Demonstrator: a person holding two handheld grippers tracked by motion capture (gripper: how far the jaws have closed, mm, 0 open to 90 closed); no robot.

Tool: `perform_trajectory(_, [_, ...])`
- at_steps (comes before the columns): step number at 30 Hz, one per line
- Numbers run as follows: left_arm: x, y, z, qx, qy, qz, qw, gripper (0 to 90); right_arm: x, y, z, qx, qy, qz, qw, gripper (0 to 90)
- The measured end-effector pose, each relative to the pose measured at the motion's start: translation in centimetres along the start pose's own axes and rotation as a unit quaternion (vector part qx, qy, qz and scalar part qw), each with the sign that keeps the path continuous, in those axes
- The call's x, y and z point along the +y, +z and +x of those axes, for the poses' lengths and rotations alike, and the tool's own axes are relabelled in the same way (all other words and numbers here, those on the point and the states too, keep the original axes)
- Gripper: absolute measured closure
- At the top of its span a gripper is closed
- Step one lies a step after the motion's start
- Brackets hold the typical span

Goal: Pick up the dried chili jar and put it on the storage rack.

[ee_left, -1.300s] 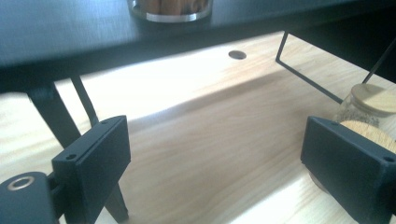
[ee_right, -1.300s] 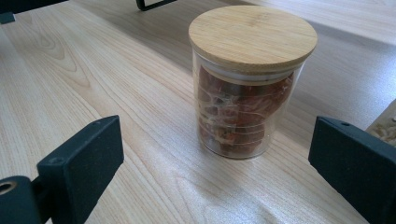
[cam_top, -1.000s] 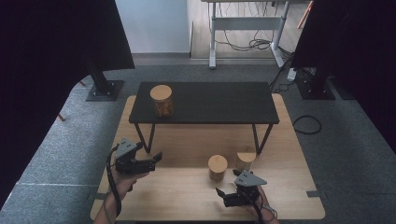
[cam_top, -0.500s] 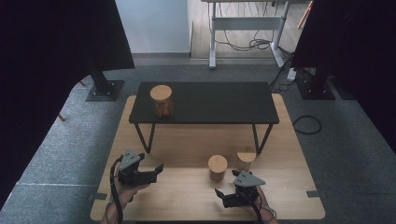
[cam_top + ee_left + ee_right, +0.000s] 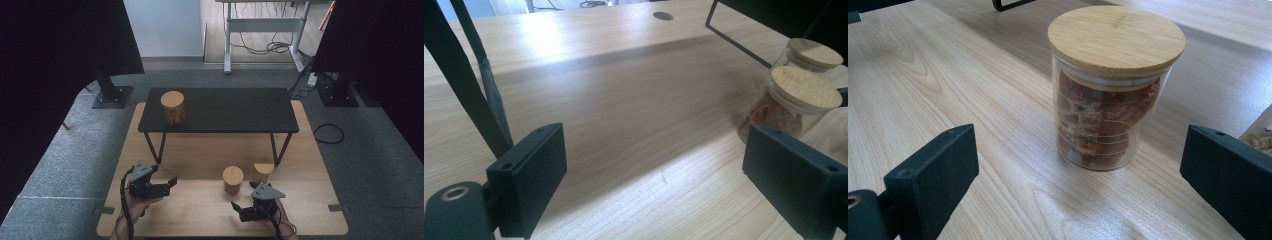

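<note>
A glass jar with a wooden lid and reddish contents (image 5: 233,179) stands on the light wooden board (image 5: 200,210); close behind it is a second lidded jar (image 5: 263,171). A third jar (image 5: 173,107) sits on the low black table (image 5: 235,107). My left gripper (image 5: 170,184) is at the front left, open and empty, pointing right toward the two jars (image 5: 796,102). My right gripper (image 5: 239,210) is at the front right, open. In the right gripper view the reddish jar (image 5: 1113,85) stands upright just ahead of my right gripper (image 5: 1078,190), untouched by the pads.
The black table's thin legs (image 5: 469,75) stand on the board near my left gripper (image 5: 661,185). The second jar (image 5: 1260,132) with pale contents sits at the right edge of the right gripper view. Grey carpet surrounds the board, and black stands rise at the far corners.
My left gripper has drifted a little toward the board's front edge. The right gripper and the jars have not moved.
</note>
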State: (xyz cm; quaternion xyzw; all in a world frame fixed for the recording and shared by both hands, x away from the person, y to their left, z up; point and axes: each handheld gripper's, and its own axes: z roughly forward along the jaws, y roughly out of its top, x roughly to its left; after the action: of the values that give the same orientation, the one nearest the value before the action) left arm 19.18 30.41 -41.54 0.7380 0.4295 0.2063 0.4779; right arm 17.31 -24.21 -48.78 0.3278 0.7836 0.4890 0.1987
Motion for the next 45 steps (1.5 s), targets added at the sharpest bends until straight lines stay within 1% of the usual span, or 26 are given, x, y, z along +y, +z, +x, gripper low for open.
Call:
perform_trajectory(3, [-0.1,0.0,0.1,-0.001,-0.003,-0.001,1.0,9.9,0.0,0.0,0.1,-0.003,0.001,0.0,1.0,1.5])
perform_trajectory(8, [-0.1,0.2,0.2,-0.002,-0.004,0.0,1.0,9.9,0.1,-0.1,0.6,-0.018,0.0,0.0,0.9998,5.4])
perform_trajectory(11, [-0.2,0.4,0.3,-0.004,-0.005,0.004,1.0,9.9,0.2,0.0,0.8,-0.025,0.003,0.0,0.9997,5.6])
perform_trajectory(19, [-0.1,0.4,0.1,-0.006,-0.003,0.003,1.0,10.0,0.1,0.0,0.7,-0.028,0.015,0.0,0.9995,4.7])
perform_trajectory(21, [-0.1,0.4,0.3,-0.011,-0.006,0.001,0.9999,9.9,0.1,-0.1,0.8,-0.03,0.014,-0.001,0.9994,4.1])
perform_trajectory(23, [-0.2,0.3,0.6,-0.018,-0.01,-0.003,0.9998,10.0,0.1,-0.1,0.8,-0.03,0.014,-0.003,0.9995,3.5])
perform_trajectory(27, [-0.3,0.0,1.1,-0.019,-0.019,-0.01,0.9996,10.3,0.1,-0.2,0.8,-0.03,0.014,-0.005,0.9995,3.2])
perform_trajectory(29, [-0.3,-0.1,1.0,-0.013,-0.019,-0.011,0.9997,10.3,0.1,-0.3,0.6,-0.026,0.015,-0.005,0.9995,3.2])
perform_trajectory(32, [-0.2,-0.1,1.0,-0.012,-0.015,-0.012,0.9997,10.5,0.2,-0.2,0.5,-0.023,0.017,-0.004,0.9996,3.2])
perform_trajectory(37, [0.0,-0.1,0.9,-0.012,-0.011,-0.01,0.9998,10.5,0.3,0.3,0.4,-0.016,0.028,-0.004,0.9995,3.2])
perform_trajectory(43, [-0.1,0.1,1.1,-0.009,-0.013,-0.006,0.9999,10.5,0.6,1.0,0.5,-0.016,0.03,-0.003,0.9994,2.9])
perform_trajectory(45, [-0.2,0.2,1.2,-0.015,-0.017,-0.005,0.9997,10.5,0.7,1.2,0.6,-0.018,0.032,-0.003,0.9993,2.5])
